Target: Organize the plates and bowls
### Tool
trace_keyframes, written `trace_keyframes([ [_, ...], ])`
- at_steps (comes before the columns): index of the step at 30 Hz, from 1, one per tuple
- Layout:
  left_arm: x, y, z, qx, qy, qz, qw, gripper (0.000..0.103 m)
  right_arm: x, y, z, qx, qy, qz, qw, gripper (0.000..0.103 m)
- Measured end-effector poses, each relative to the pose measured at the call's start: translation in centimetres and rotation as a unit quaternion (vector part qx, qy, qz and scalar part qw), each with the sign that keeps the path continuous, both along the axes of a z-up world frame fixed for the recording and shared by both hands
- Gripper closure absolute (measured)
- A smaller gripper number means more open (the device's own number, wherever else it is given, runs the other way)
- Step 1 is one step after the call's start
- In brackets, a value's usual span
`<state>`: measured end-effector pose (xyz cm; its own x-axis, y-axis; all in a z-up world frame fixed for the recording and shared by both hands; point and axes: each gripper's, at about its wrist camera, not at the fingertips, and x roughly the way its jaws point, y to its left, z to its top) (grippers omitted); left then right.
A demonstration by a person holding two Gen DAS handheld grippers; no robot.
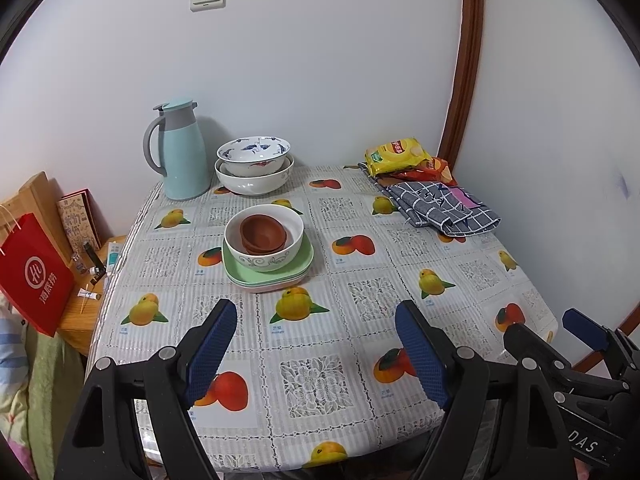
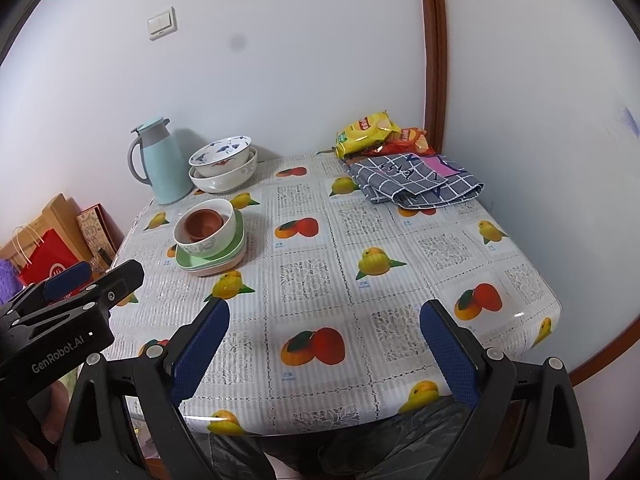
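Observation:
A stack stands mid-table: green plates under a white bowl that holds brown bowls. Behind it a blue-patterned bowl sits nested in a large white bowl. My left gripper is open and empty above the table's near edge, well short of the stack. My right gripper is open and empty over the near edge, to the right of the left one.
A light blue thermos jug stands at the back left. Snack bags and a folded checked cloth lie at the back right. A red bag stands left of the fruit-print table.

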<state>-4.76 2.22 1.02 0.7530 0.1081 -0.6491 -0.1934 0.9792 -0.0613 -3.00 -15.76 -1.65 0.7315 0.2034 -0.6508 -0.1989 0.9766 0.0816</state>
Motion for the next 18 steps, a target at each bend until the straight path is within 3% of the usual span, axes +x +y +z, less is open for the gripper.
trace_keyframes([
  [18,-0.02,0.17,-0.03,-0.001,0.002,0.004,1.0000,0.022,-0.21,0.10,0.05,-0.002,-0.002,0.001,1.000,0.008],
])
